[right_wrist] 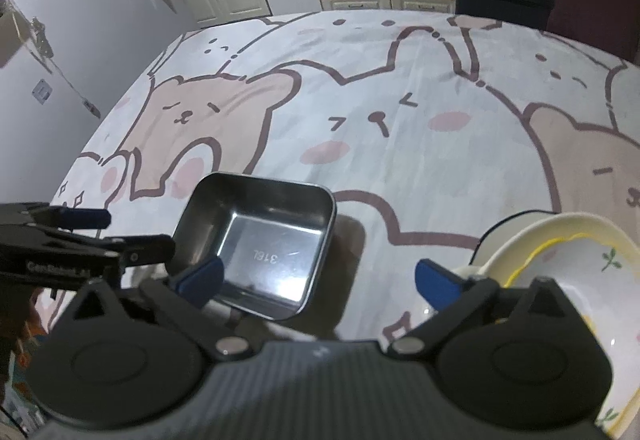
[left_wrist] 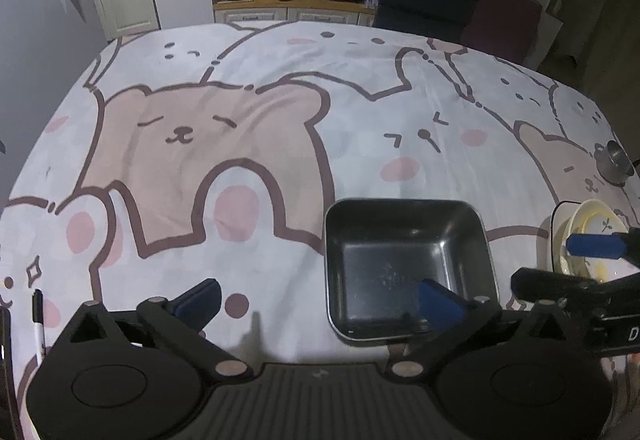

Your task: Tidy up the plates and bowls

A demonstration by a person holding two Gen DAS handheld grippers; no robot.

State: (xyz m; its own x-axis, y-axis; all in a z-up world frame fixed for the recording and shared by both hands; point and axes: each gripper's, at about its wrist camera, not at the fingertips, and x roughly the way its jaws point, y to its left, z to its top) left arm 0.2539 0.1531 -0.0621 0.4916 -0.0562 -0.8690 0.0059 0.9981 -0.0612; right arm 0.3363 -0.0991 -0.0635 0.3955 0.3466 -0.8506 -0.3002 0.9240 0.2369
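Note:
A square steel tray (left_wrist: 404, 260) lies on the bear-print tablecloth, also in the right wrist view (right_wrist: 260, 244). My left gripper (left_wrist: 316, 304) is open, its right fingertip over the tray's near rim, holding nothing. My right gripper (right_wrist: 316, 280) is open, between the tray and a cream flowered bowl (right_wrist: 568, 268). The bowl sits in a white plate (right_wrist: 504, 228). In the left wrist view the bowl (left_wrist: 588, 224) and plate (left_wrist: 558, 228) show at the right edge, with my right gripper (left_wrist: 600, 260) in front of them.
A small steel cup (left_wrist: 616, 160) stands at the table's right edge. A black marker (left_wrist: 38, 320) lies at the near left. Two dark chairs (left_wrist: 460, 0) stand behind the table. The tablecloth (left_wrist: 240, 120) covers the whole table.

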